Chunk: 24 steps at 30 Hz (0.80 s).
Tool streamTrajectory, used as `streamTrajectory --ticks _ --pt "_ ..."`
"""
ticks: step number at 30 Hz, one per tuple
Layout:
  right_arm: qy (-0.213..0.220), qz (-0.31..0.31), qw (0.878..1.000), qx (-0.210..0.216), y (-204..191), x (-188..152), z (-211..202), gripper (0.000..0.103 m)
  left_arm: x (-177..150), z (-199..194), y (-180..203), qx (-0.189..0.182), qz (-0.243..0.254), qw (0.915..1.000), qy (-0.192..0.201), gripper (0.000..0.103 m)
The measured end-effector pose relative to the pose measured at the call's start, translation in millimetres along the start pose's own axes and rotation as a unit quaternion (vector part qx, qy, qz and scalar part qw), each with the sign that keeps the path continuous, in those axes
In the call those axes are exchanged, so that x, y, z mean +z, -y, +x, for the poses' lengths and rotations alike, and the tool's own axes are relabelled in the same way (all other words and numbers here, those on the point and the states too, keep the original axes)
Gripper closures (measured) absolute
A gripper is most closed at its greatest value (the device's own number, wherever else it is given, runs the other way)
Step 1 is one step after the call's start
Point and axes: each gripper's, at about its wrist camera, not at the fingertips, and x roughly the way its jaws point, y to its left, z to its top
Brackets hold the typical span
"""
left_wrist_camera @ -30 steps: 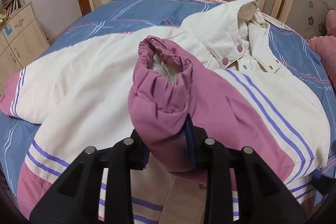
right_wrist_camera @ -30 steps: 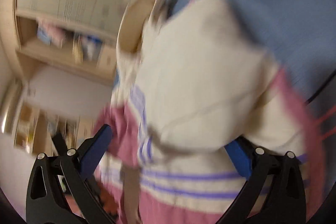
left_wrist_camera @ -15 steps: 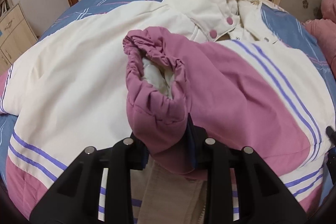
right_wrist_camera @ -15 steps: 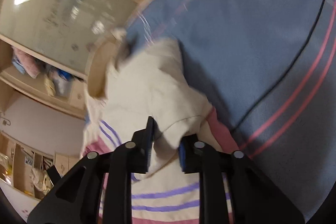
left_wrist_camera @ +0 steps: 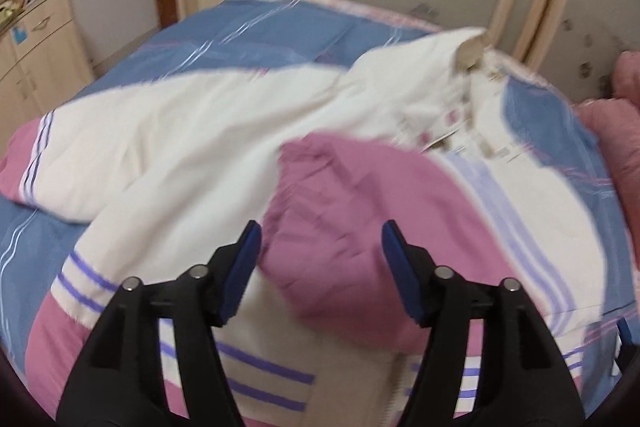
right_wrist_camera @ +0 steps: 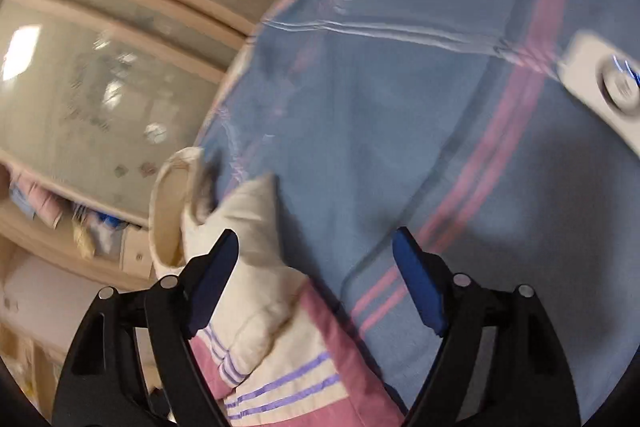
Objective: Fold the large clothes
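On the blue striped bedspread (left_wrist_camera: 256, 31) the big padded cream-and-pink jacket with purple stripes (left_wrist_camera: 192, 147) lies spread, collar end toward the far headboard. One pink-cuffed sleeve (left_wrist_camera: 344, 211) is already laid across the chest, cuff resting on the cream front. My left gripper (left_wrist_camera: 318, 259) has just been opening: jaws stand apart either side of the pink sleeve, pads not pressing it, so the sleeve is let go and lying on its own. My right gripper (right_wrist_camera: 316, 275) has also just been opening; the jaws are spread over the jacket's cream edge (right_wrist_camera: 248, 227) and bare bedspread, gripping nothing, though the left pad sits just beside the cream fabric.

Progress, my read: early. One sleeve fold done. The other sleeve (left_wrist_camera: 80, 155) is out flat to the left side, not yet brought in. The body is not yet folded in half, and the hem end nearest me is flat and unfolded. Collar (right_wrist_camera: 168, 211) is open, untidy. Left to do: second sleeve in, then fold the body up, smooth it. Both views blurred, so fine creases I can't judge
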Motion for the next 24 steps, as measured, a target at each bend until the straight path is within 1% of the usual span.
streamTrajectory --ticks 1,2,4,5,6,7,8,9,11,12,13,14,15,16,17,19,21,22,23,24 --pt "-0.012 -0.025 0.999 0.026 -11 -3 6 0.023 4 -1 4 0.001 0.005 1.0 0.004 0.027" --pt "-0.026 -0.052 0.997 0.046 -22 -9 13 0.023 7 -2 8 0.007 0.013 0.9999 0.009 0.027" --pt "-0.055 -0.121 0.989 0.057 -46 -25 26 0.023 13 2 11 0.015 0.019 0.9997 0.007 0.026" --pt "-0.075 -0.172 0.981 0.053 -62 -38 35 0.023 14 6 11 0.022 0.02 0.9996 -0.001 0.026" --pt "-0.086 -0.215 0.972 0.044 -75 -51 42 0.023 14 11 9 0.03 0.019 0.9993 -0.011 0.026" --pt "-0.096 -0.274 0.957 0.022 -92 -71 50 0.023 13 18 4 0.034 0.011 0.9991 -0.022 0.024" --pt "-0.097 -0.311 0.945 0.007 -97 -83 50 0.023 12 23 -1 0.03 0.004 0.9991 -0.029 0.018" --pt "-0.096 -0.346 0.933 -0.01 -106 -97 54 0.023 11 26 -5 0.027 0.0 0.9991 -0.033 0.016" --pt "-0.094 -0.416 0.903 -0.05 -119 -126 63 0.023 9 38 -8 0.019 0.001 0.9988 -0.044 0.016" --pt "-0.095 -0.435 0.893 -0.063 -119 -136 66 0.023 7 44 -8 0.019 0.006 0.9985 -0.052 0.017" --pt "-0.095 -0.449 0.885 -0.075 -118 -141 67 0.023 6 51 -7 0.015 0.01 0.998 -0.061 0.038" --pt "-0.094 -0.463 0.877 -0.093 -116 -148 72 0.023 5 58 -6 0.017 0.011 0.9973 -0.071 0.055" --pt "-0.094 -0.466 0.874 -0.101 -114 -150 74 0.023 4 61 -6 0.022 0.01 0.997 -0.073 0.06" --pt "-0.098 -0.464 0.874 -0.108 -111 -150 78 0.023 4 61 -6 0.02 0.009 0.9972 -0.071 0.065" --pt "-0.102 -0.461 0.875 -0.11 -110 -148 84 0.023 6 61 -6 0.021 0.008 0.9975 -0.067 0.069" --pt "-0.108 -0.451 0.879 -0.109 -106 -144 86 0.023 10 53 -5 0.015 0.005 0.9989 -0.044 0.071" --pt "-0.101 -0.447 0.882 -0.109 -108 -144 85 0.023 17 33 -2 -0.005 0.0 1.0 0.007 0.072" --pt "-0.093 -0.446 0.883 -0.109 -108 -142 82 0.023 20 22 2 -0.007 0.007 0.9994 0.034 0.072" --pt "-0.087 -0.444 0.885 -0.108 -109 -141 80 0.023 22 18 4 0.002 0.011 0.999 0.043 0.072" --pt "-0.083 -0.442 0.887 -0.106 -112 -141 79 0.023 23 24 6 0.019 0.015 0.9993 0.03 0.072"
